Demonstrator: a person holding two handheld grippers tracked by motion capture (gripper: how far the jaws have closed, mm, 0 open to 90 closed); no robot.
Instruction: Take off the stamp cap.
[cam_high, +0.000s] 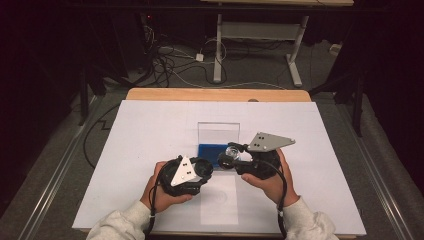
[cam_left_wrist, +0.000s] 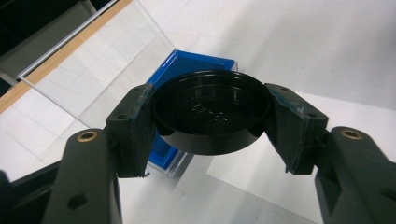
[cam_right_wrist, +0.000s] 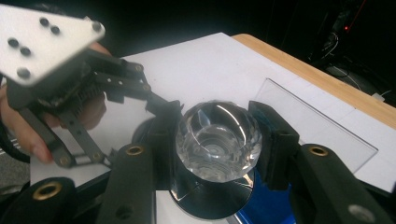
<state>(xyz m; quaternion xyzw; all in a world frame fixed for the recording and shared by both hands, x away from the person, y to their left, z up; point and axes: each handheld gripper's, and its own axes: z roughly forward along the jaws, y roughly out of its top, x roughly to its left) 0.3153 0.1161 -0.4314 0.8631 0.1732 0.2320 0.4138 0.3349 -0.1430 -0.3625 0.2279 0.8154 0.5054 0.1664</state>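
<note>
Blue box (cam_left_wrist: 196, 63) open; L tongs (cam_left_wrist: 210, 123) grip black lid (cam_left_wrist: 211, 112).

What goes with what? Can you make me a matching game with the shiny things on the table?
Things:
1. black round lid
2. faceted glass jar
3. clear box lid
4. blue box base

Places:
A. stands upright behind the blue part
B. clamped in the right gripper
C. lies flat on the white sheet
D. clamped in the left gripper

Pairs: 1-D, 2-B, 3-A, 4-C
</note>
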